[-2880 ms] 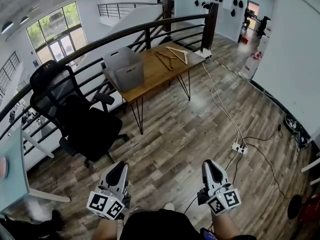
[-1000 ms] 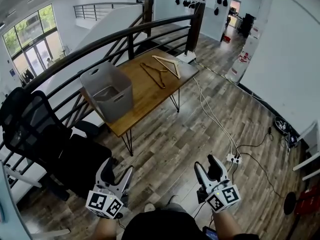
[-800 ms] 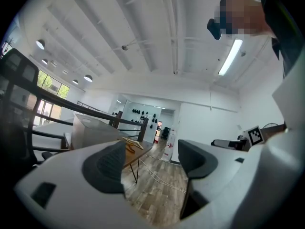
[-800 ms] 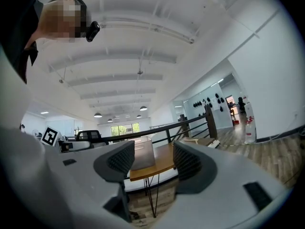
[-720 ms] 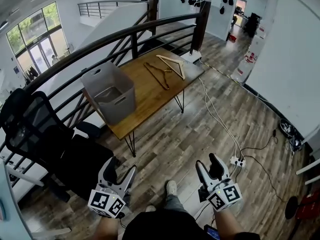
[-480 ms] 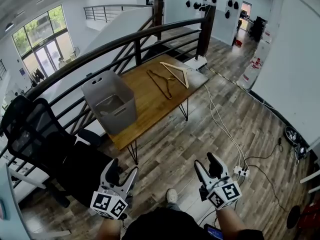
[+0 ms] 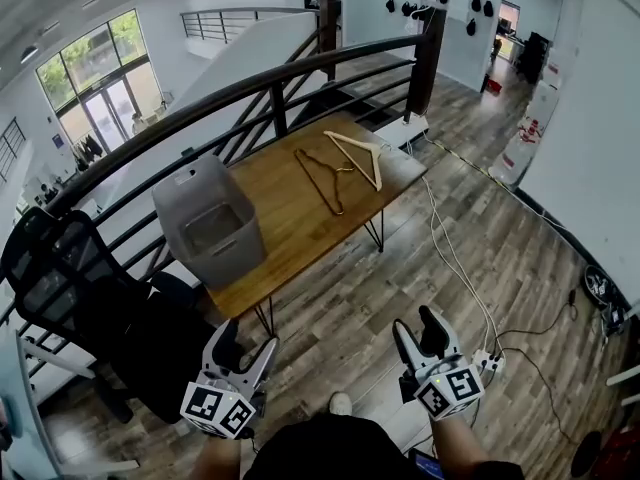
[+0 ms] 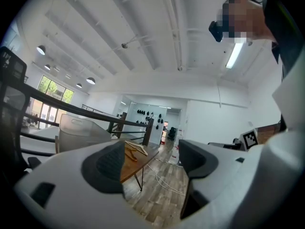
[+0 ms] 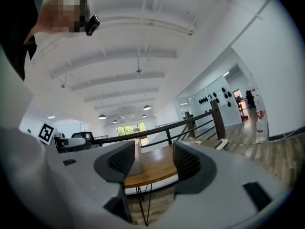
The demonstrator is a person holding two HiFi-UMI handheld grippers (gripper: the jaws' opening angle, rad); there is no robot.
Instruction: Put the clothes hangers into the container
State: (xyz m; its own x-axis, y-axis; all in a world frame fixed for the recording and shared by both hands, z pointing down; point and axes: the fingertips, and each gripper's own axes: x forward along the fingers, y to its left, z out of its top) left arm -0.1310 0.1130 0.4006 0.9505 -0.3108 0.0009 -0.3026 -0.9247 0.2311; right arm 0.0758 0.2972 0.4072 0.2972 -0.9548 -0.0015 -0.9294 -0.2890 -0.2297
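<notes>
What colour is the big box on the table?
The container is plain grey, clearest in the head view.

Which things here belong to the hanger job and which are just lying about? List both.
Job: wooden hanger; dark wire hanger; grey container; table under them; left gripper and right gripper, both open, empty.
Lying about: black office chair; power strip; white cable.

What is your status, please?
Left hand-held gripper, right hand-held gripper open, empty. Wooden hanger, dark hanger on table, outside container. Office chair close left.
</notes>
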